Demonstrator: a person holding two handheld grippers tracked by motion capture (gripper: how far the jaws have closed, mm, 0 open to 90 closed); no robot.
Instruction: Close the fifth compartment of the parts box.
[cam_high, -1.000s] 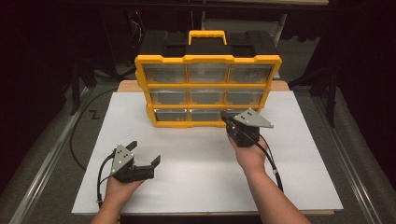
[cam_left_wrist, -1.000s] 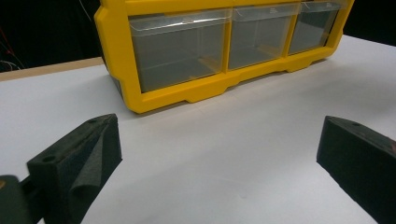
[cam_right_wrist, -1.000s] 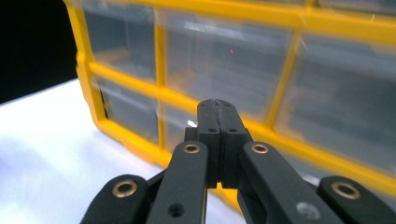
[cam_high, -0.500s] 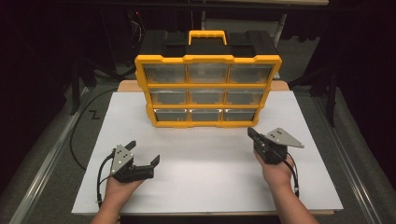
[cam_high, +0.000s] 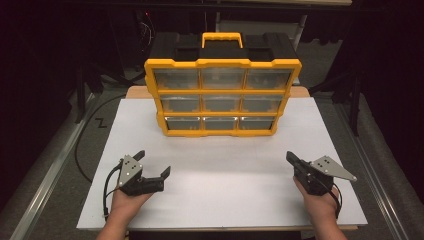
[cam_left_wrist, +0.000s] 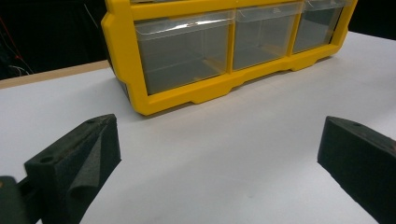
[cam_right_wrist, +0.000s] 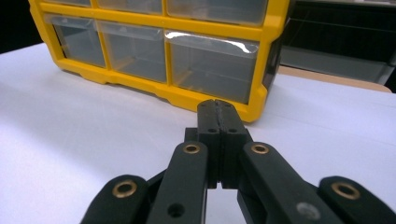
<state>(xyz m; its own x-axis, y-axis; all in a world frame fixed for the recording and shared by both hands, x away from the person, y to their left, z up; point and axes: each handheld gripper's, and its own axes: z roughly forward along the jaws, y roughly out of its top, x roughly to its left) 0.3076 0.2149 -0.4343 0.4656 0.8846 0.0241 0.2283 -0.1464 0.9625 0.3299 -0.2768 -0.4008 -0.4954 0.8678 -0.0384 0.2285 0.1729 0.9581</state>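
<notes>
Left claw (cam_high: 152, 162) released, jaws wide, resting low on the white table (cam_high: 225, 175) near its front left. Yellow drawer organizer (cam_high: 222, 97) upright at the table's far middle, all nine clear drawers apparently pushed in, well apart from both claws. Right claw (cam_high: 291, 157) clenched on nothing at front right; best opened before approaching a drawer lip squarely.
</notes>
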